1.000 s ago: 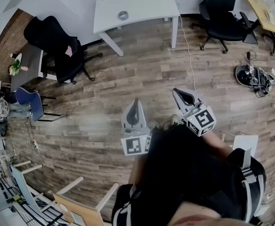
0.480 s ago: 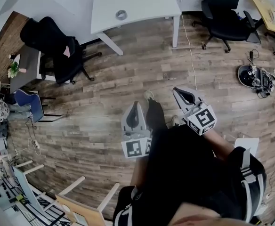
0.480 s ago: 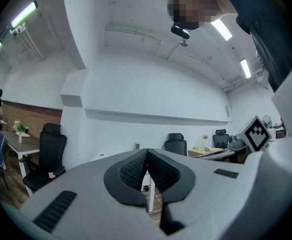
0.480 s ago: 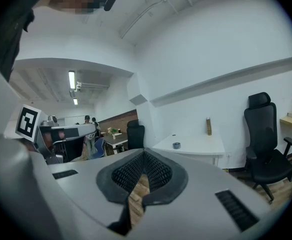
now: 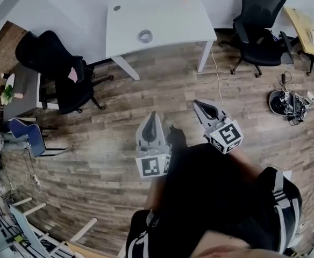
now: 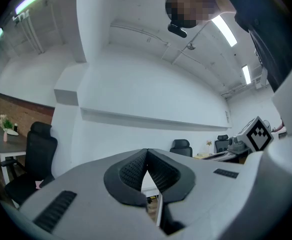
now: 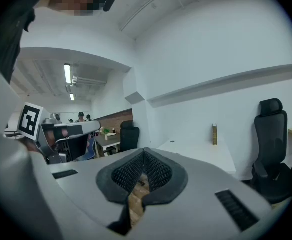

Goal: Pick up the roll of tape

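Wood floor ran up to white bench (image 5: 168,15); roll of tape (image 5: 145,35) lay on it, untouched. Left gripper (image 5: 153,115) & right gripper (image 5: 198,104) were well short, fingers (image 6: 129,173) pressed together, empty. Approach, grasp, lift all left.

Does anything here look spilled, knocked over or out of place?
Nothing looks spilled or broken. The only untidy spot is a heap of cables and gear lying on the wooden floor at the right, and a white cable trailing loose across the floor beside the white table. The roll of tape lies flat on that table.
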Motion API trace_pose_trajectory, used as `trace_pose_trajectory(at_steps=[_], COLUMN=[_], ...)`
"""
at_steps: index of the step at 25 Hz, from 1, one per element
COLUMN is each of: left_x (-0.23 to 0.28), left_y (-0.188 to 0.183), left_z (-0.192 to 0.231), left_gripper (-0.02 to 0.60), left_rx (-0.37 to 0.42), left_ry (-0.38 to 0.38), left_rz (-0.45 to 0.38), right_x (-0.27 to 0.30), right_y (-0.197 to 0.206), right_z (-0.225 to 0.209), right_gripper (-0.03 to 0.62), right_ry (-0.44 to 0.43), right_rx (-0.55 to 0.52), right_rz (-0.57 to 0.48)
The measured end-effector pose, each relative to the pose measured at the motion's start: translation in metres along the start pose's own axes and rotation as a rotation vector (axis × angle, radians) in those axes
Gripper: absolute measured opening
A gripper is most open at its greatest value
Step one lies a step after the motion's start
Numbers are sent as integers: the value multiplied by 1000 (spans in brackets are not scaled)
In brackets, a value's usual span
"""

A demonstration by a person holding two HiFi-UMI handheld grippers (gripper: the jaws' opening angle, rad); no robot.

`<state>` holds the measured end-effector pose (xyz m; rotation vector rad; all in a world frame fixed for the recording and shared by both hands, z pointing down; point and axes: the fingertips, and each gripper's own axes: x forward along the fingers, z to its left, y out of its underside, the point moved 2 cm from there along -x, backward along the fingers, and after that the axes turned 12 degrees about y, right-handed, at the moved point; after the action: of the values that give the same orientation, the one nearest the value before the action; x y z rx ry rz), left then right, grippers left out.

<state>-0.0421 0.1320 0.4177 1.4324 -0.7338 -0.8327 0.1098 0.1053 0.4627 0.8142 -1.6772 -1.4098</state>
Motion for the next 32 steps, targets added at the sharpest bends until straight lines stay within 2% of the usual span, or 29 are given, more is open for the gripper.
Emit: trace_pose_trajectory(at_steps=[8, 15, 20, 32], left_x=[50, 79, 105, 211], left_y=[-11, -9, 0, 11], left_z=[103, 149, 183, 277], left_gripper=[23, 23, 23, 23], left_rx=[-86, -115, -110, -97], left_ry=[32, 24, 11, -38], left_rz=[-15, -13, -7, 15], right_x=[122, 189, 241, 392], right_y=[-31, -35, -27, -11], right_z=[8, 8, -7, -56], right_gripper=[12, 12, 12, 12], right_ry=[29, 3, -8, -83], right_rx=[-34, -27, -19, -119], right_rz=[5, 31, 51, 155])
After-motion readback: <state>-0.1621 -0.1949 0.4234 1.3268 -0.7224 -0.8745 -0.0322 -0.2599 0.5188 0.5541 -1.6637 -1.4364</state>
